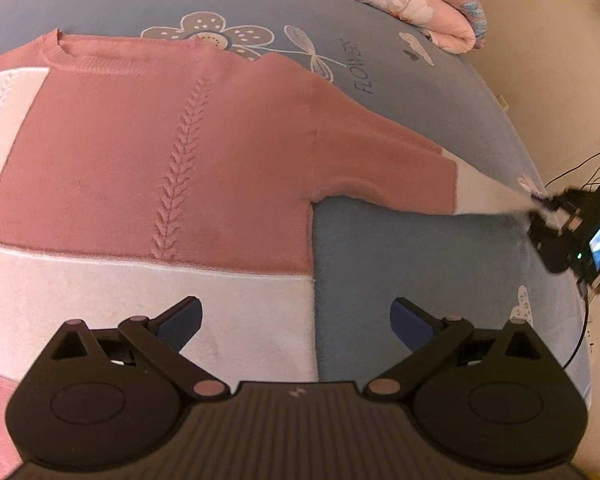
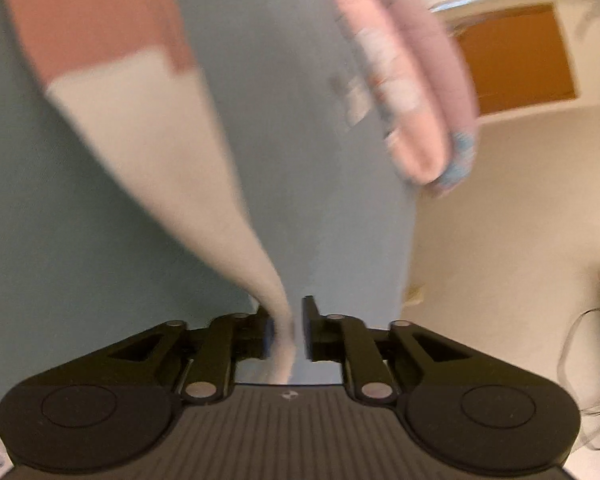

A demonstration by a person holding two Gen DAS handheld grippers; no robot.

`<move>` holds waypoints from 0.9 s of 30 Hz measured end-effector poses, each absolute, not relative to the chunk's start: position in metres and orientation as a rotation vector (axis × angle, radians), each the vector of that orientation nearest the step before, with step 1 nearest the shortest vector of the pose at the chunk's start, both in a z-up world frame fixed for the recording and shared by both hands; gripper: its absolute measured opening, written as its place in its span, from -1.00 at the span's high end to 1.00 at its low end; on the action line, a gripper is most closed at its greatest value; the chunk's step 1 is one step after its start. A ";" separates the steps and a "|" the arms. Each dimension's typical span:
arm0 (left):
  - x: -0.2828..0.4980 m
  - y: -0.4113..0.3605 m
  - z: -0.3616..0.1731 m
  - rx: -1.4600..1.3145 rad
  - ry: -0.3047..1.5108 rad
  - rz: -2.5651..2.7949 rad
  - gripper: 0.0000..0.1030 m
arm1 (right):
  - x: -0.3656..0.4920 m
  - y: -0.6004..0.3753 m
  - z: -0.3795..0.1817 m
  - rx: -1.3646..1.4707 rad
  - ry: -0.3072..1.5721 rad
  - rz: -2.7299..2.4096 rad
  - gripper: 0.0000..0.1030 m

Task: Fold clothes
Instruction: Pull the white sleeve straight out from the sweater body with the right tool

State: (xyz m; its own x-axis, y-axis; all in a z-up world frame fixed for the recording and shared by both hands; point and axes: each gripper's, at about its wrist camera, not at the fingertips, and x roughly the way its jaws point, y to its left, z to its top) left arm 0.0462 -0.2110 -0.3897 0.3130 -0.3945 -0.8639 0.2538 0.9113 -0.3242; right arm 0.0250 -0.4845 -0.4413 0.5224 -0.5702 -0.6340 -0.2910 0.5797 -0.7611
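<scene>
A pink and white knit sweater [image 1: 160, 140] lies flat, front up, on the blue bed sheet [image 1: 400, 248]. Its right sleeve [image 1: 380, 168] stretches out to the bed's right edge, tapering at the white cuff [image 1: 484, 196]. My right gripper [image 1: 540, 204] is at the cuff's end. In the right wrist view the white cuff [image 2: 228, 216] runs down between the jaws of the right gripper [image 2: 287, 312]; it lies against the left pad, with a gap to the right pad, so the gripper is open. My left gripper [image 1: 296, 312] hovers wide open over the sweater's white hem corner, holding nothing.
A folded pink floral quilt [image 1: 420, 4] lies along the far side of the bed. The bed's edge curves down on the right, with cream floor and black cables [image 1: 580, 164] beyond. An orange panel in a white frame [image 2: 512, 60] stands past the bed.
</scene>
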 end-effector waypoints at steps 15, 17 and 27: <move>0.059 -0.213 -0.389 -0.133 1.174 -0.431 -0.93 | 0.009 -0.611 -0.360 0.169 1.082 -0.320 -0.29; 0.061 -0.215 -0.391 -0.129 1.183 -0.431 -0.93 | 0.017 -0.640 -0.367 0.332 1.008 -0.375 -0.16; 0.064 -0.224 -0.402 -0.122 1.217 -0.421 -0.93 | 0.052 -0.635 -0.418 0.350 1.079 -0.313 0.65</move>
State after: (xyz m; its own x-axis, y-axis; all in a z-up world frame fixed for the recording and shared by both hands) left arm 0.0635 -0.2242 -0.4016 0.2803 -0.3776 -0.8825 0.2484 0.9166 -0.3133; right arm 0.0524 -0.6347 -0.4178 0.4382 -0.0776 -0.8955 0.4135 0.9020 0.1241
